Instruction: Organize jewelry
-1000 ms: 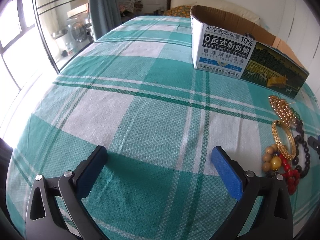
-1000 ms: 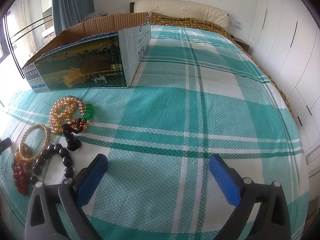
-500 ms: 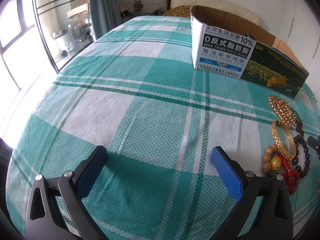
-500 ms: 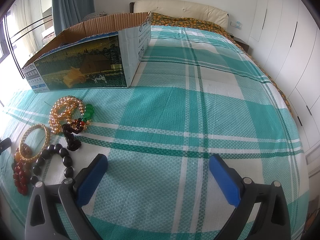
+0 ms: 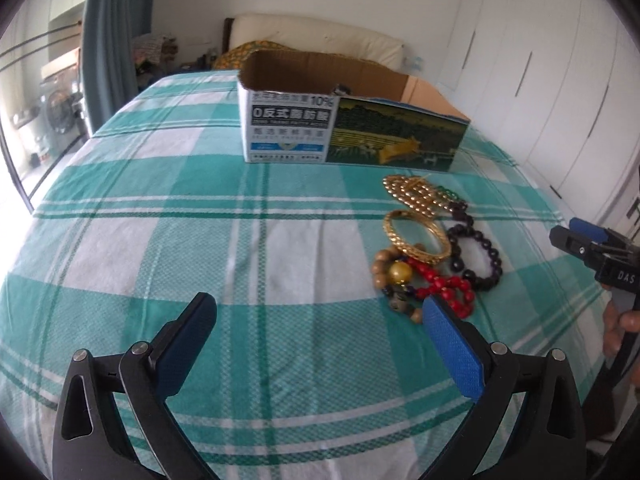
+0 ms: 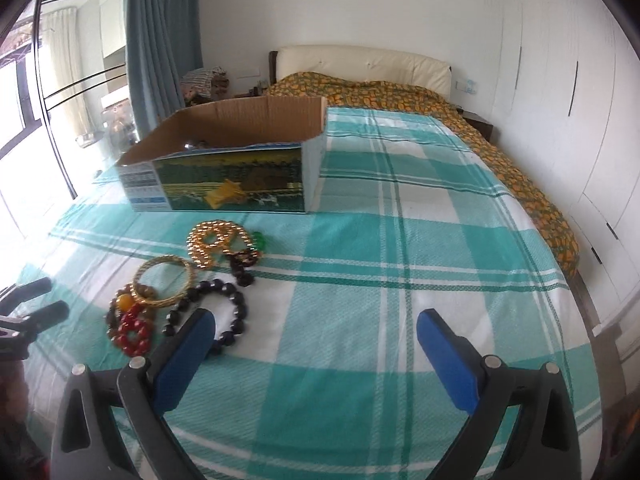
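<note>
A pile of jewelry lies on the green checked bedspread: a gold bangle, a gold bead necklace, a black bead bracelet, red beads and brown wooden beads. An open cardboard box stands behind the pile. My left gripper is open and empty, left of the pile. My right gripper is open and empty, right of the pile; its left finger overlaps the black bracelet in view.
The bed's headboard and an orange patterned blanket lie at the far end. White wardrobe doors stand on the right. A blue curtain and window are on the left.
Both grippers have lifted and drawn back. The left one has turned right, toward the jewelry; the right one has turned left. Both stay open.
</note>
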A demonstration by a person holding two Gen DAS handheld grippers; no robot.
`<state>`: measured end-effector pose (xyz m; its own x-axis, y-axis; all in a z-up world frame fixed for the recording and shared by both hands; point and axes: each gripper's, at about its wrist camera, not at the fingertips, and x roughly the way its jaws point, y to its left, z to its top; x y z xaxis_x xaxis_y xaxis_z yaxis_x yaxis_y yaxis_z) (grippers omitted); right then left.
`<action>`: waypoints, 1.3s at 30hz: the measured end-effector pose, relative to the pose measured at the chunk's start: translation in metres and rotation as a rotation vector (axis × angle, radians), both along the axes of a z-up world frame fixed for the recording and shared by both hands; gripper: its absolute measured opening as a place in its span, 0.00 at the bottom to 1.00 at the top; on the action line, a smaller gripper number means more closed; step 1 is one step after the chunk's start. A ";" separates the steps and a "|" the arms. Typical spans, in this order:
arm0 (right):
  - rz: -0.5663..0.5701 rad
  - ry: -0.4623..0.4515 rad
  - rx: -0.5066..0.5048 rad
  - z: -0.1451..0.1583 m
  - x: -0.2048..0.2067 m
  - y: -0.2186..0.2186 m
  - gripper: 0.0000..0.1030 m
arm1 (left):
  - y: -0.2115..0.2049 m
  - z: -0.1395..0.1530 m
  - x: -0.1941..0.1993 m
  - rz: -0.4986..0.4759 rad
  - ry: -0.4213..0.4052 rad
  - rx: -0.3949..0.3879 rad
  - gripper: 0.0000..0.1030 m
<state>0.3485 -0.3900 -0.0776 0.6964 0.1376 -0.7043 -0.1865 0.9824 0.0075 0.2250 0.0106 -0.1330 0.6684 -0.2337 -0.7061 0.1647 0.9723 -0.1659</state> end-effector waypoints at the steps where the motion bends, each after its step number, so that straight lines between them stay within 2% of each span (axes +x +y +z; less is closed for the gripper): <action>1: 0.020 0.007 -0.003 -0.001 -0.002 0.005 0.99 | -0.003 0.001 0.001 -0.009 -0.002 0.001 0.99; 5: 0.075 0.033 -0.030 -0.007 0.001 0.021 0.95 | -0.016 0.012 0.007 -0.041 -0.025 0.014 0.99; 7: 0.094 0.038 -0.016 -0.010 0.004 0.025 0.94 | -0.016 0.015 0.016 -0.055 -0.012 -0.012 0.99; 9: 0.109 0.050 -0.010 -0.014 0.008 0.030 0.84 | -0.019 0.012 0.031 -0.089 0.030 -0.048 0.99; 10: 0.118 0.060 -0.010 -0.017 0.011 0.032 0.75 | -0.022 0.011 0.034 -0.111 0.048 -0.057 0.99; 14: 0.128 0.118 -0.005 -0.032 0.026 0.037 0.54 | -0.042 0.005 0.060 -0.180 0.091 -0.027 0.99; 19: 0.133 0.134 -0.012 -0.041 0.034 0.043 0.53 | -0.060 -0.008 0.087 -0.200 0.158 0.043 0.97; 21: 0.136 0.145 -0.016 -0.044 0.038 0.045 0.53 | -0.066 -0.012 0.093 -0.209 0.183 0.070 0.90; 22: 0.136 0.152 -0.021 -0.046 0.039 0.046 0.52 | -0.068 -0.015 0.095 -0.208 0.198 0.081 0.84; 25: 0.153 0.146 -0.053 -0.050 0.039 0.053 0.51 | -0.074 -0.017 0.095 -0.204 0.196 0.122 0.77; 26: 0.160 0.142 -0.063 -0.050 0.039 0.055 0.43 | -0.076 -0.016 0.094 -0.206 0.189 0.137 0.72; 27: 0.168 0.140 -0.063 -0.050 0.038 0.057 0.41 | -0.079 -0.016 0.092 -0.211 0.183 0.149 0.69; 30: 0.187 0.131 -0.080 -0.050 0.034 0.064 0.29 | -0.087 -0.015 0.089 -0.231 0.168 0.163 0.46; 32: 0.186 0.132 -0.073 -0.049 0.032 0.064 0.20 | -0.091 -0.015 0.090 -0.232 0.167 0.160 0.15; 34: 0.168 0.137 -0.066 -0.049 0.031 0.061 0.12 | -0.088 -0.015 0.091 -0.218 0.182 0.121 0.07; 36: 0.152 0.152 -0.034 -0.047 0.031 0.058 0.12 | -0.084 -0.015 0.092 -0.197 0.195 0.069 0.06; 39: 0.132 0.159 0.008 -0.041 0.029 0.048 0.11 | -0.074 -0.009 0.086 -0.166 0.179 0.032 0.06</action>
